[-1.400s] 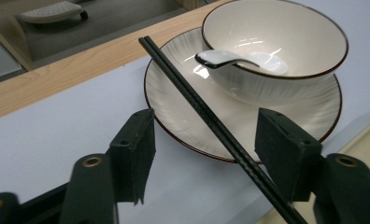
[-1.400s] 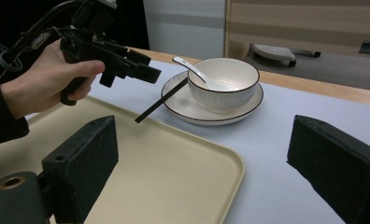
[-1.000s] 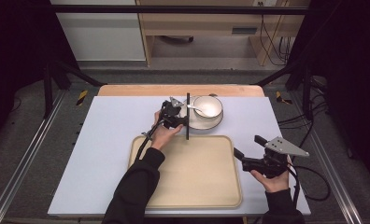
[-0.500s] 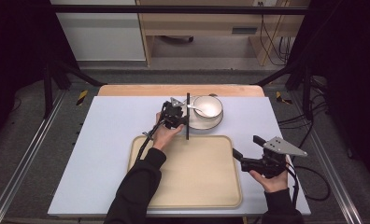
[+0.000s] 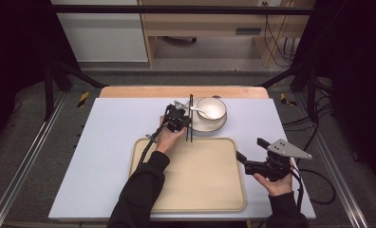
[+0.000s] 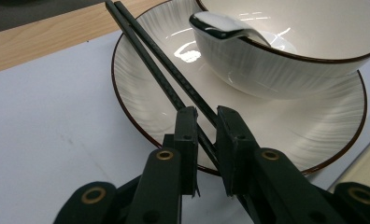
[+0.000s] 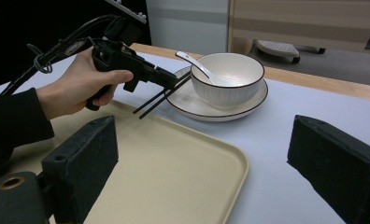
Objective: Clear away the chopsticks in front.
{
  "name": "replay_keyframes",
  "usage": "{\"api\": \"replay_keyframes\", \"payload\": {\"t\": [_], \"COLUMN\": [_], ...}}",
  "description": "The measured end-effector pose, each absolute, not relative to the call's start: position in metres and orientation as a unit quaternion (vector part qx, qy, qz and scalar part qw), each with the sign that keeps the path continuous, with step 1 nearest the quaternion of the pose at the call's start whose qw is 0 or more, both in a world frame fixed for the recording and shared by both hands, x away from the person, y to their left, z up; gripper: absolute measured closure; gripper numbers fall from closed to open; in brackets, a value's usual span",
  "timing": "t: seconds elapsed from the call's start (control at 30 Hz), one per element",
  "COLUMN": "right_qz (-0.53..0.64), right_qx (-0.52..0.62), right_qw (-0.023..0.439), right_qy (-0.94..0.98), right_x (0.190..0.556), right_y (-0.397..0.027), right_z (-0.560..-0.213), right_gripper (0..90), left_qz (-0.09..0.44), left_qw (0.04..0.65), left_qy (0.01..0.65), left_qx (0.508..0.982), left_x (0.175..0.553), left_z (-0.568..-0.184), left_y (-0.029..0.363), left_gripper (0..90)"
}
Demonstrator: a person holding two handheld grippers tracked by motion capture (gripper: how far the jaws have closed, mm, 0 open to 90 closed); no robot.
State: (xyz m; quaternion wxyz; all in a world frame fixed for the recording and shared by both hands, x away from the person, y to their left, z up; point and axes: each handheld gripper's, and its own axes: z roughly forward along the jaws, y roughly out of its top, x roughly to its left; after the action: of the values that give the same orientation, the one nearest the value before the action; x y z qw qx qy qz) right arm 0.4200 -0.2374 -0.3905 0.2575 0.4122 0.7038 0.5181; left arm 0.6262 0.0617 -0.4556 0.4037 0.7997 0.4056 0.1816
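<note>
High view, left gripper (image 5: 188,124): near the desk's far edge, just beyond the far rim of the tray; its jaws have just been closing and are clenched on the pair of thin black chopsticks (image 5: 191,118).
High view, chopsticks: they run from the far edge of the desk toward the tray, crossing the left rim of the white round plate with a dark rim (image 5: 210,126).
High view, bowl: a white ribbed bowl with a dark rim (image 5: 211,108) stands on the plate, with a white ceramic spoon (image 5: 199,111) leaning in it.
High view, tray: a beige rectangular plastic tray (image 5: 200,178) lies by the desk's near edge.
High view, right gripper (image 5: 247,151): off the tray's right edge, near the desk's right edge, well apart from the chopsticks.
Left gripper view, chopsticks (image 6: 169,79): between the two black pads, side by side, slanting over the plate (image 6: 286,135) rim, just beside the bowl (image 6: 286,60).
Right gripper view, right gripper (image 7: 211,163): jaws released, wide apart, nothing between them, over the tray (image 7: 174,172) corner.
Right gripper view, left gripper (image 7: 171,80): grasping the chopsticks (image 7: 162,99), whose ends jut over the tray's far rim.
</note>
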Motion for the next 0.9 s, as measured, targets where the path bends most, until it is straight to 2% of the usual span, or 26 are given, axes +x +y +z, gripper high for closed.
{"api": "replay_keyframes", "payload": {"t": [0.2, 0.27, 0.5, 0.9], "right_qz": [0.518, 0.518, 0.520, 0.520], "right_qx": [0.413, 0.412, 0.411, 0.411], "right_qw": [0.256, 0.257, 0.257, 0.255], "right_qy": [0.704, 0.704, 0.703, 0.703], "right_x": [0.420, 0.420, 0.420, 0.421], "right_y": [-0.237, -0.237, -0.237, -0.237], "right_z": [-0.390, -0.390, -0.391, -0.391], "right_gripper": [8.7, 8.7, 8.7, 8.6], "left_qz": [0.189, 0.192, 0.204, 0.216], "left_qw": [0.399, 0.398, 0.374, 0.361], "left_qy": [0.402, 0.402, 0.404, 0.420], "left_qx": [0.803, 0.802, 0.809, 0.804], "left_x": [0.626, 0.626, 0.635, 0.637], "left_z": [-0.455, -0.454, -0.451, -0.456], "left_y": [0.062, 0.061, 0.051, 0.049], "left_gripper": [80.3, 76.6, 73.0, 79.2]}}
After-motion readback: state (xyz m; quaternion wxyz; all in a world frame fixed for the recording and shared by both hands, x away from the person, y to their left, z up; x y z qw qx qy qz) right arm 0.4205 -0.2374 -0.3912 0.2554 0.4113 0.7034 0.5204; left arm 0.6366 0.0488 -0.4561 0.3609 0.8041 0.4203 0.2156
